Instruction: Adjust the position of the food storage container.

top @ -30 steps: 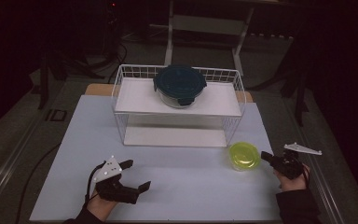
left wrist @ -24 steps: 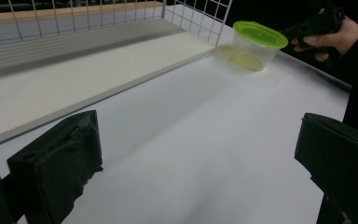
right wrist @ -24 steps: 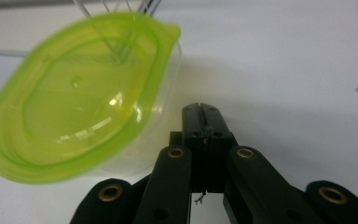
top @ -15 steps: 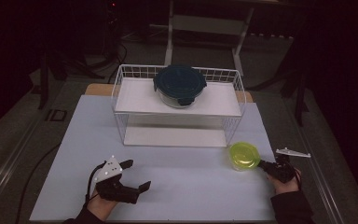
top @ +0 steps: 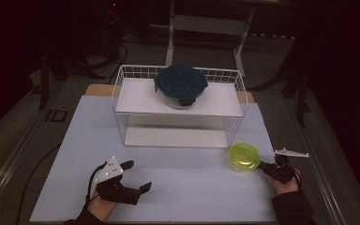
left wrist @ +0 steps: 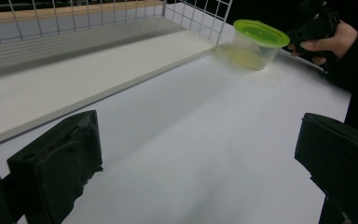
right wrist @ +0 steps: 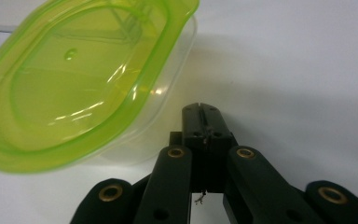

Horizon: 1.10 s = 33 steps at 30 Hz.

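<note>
A clear tub with a lime-green lid (top: 244, 156) stands on the white table at the right, in front of the wire rack. My right gripper (top: 262, 165) lies low on the table just right of it, held by a hand. In the right gripper view its jaws (right wrist: 200, 112) are shut with nothing between them, and their tip sits close under the rim of the green-lidded tub (right wrist: 74, 84). My left gripper (top: 138, 176) rests at the front left, open and holding nothing. In its own view, the left gripper (left wrist: 200, 154) faces bare table, with the green-lidded tub (left wrist: 256, 42) far off.
A white wire rack (top: 122, 84) stands at the back middle of the table. A round glass container with a dark blue lid (top: 181, 85) sits on its upper shelf. White tabletop (top: 192, 178) stretches between my two grippers.
My right gripper has sunk a little and edged left toward the green-lidded tub. The left gripper has stayed where it was.
</note>
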### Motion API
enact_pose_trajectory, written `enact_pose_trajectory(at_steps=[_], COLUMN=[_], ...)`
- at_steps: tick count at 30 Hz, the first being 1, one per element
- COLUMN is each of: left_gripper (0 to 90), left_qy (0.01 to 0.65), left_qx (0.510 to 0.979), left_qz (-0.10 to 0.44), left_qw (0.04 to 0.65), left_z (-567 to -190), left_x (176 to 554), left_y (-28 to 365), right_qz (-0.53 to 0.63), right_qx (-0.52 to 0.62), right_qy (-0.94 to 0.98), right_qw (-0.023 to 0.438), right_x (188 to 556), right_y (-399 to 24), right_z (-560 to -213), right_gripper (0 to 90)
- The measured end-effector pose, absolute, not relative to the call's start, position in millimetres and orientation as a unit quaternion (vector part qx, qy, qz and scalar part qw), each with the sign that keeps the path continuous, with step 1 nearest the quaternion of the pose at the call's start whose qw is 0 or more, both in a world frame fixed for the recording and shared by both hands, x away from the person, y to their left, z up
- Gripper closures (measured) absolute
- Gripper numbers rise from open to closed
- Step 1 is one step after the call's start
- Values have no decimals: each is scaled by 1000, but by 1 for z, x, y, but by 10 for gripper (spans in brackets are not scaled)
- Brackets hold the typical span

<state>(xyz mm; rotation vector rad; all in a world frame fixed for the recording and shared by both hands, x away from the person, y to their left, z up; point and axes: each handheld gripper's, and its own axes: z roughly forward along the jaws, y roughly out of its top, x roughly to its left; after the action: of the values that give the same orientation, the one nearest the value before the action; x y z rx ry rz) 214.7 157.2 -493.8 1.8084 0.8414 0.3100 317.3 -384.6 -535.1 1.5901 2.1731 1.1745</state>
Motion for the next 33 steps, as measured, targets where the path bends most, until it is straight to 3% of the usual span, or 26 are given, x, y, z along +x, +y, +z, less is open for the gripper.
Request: enact_pose_trajectory(at_steps=[22,33], left_gripper=[2,1], left_qy=[351,350], left_qx=[761,763], left_qz=[128,126], left_qw=[530,529], left_z=[-494,-495], left_x=[215,215], left_y=[156,156], right_qz=[411,410], right_qx=[477,487], right_qy=[775,768], right_qw=[56,70], right_x=[318,334], right_y=[-349,-353], right_z=[-537,-533], right_gripper=[900,900])
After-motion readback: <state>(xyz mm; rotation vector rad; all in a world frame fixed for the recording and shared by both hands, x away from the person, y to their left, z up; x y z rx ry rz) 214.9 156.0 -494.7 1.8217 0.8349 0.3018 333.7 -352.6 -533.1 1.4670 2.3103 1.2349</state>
